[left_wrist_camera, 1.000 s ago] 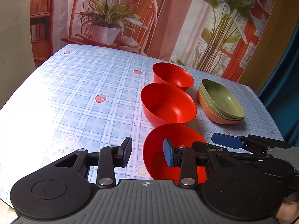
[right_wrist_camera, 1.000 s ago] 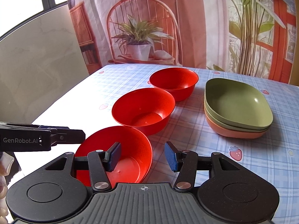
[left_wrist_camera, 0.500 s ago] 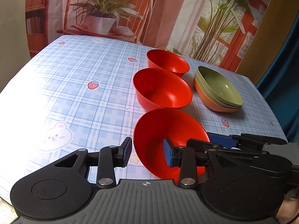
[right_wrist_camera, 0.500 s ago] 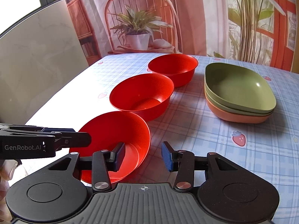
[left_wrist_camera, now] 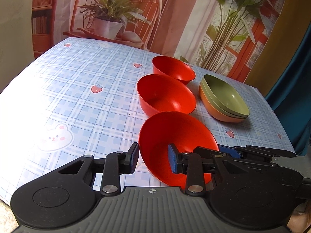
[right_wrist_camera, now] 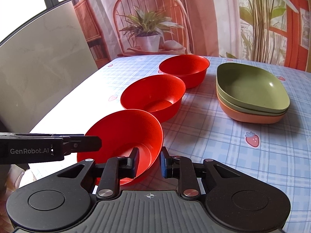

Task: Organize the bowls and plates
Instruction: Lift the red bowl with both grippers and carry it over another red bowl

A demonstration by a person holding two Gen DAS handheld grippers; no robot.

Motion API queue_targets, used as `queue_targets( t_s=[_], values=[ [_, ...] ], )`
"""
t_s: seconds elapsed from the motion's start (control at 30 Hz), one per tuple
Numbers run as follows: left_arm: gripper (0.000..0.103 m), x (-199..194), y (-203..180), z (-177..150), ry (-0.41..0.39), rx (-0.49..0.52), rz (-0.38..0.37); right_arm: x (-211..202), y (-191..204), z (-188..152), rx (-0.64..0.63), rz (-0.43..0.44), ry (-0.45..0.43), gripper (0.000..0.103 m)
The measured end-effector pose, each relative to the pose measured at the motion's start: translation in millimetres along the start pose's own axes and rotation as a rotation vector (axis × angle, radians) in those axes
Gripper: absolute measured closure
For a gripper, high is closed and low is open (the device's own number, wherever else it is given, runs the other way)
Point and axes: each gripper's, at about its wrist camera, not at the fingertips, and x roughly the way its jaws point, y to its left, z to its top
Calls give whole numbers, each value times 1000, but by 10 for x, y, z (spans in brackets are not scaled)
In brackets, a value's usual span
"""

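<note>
— Blue checked tablecloth [left_wrist_camera: 77, 81] with strawberries and a bunny on it, and a printed backdrop [right_wrist_camera: 213, 9] of a chair and plants behind. Where is the work?

— Right at the fingers. The left gripper [left_wrist_camera: 153, 160] straddles the left rim of the nearest red round plastic bowl [left_wrist_camera: 175, 132]. One pad is outside the wall and the other inside, clamped on it.

— And the other?

— The right gripper [right_wrist_camera: 148, 162] has just been closing its jaws on the same bowl's right rim, with the wall between the pads. It grips too. The bowl is tipped, its mouth toward the grippers.

— What lies past it?

— Straight ahead of both grippers stands a second red bowl [left_wrist_camera: 165, 95], then a third red bowl [left_wrist_camera: 173, 69], in a row and flat on the cloth. Ahead and to the right of them sits a stack of oval dishes [right_wrist_camera: 252, 89], two green on one orange, apart from the bowls.
</note>
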Motion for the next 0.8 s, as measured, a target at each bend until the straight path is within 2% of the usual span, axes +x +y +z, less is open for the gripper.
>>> queue_targets(
  t_s=[0.5, 0.8],
  values=[
    [69, -178, -75, 92, -59, 32, -17, -185, 18, 83, -12, -11, -70, 82],
    [69, -208, -131, 266, -89, 33, -47, -224, -36, 265, -15, -20, -114, 82]
  ],
)
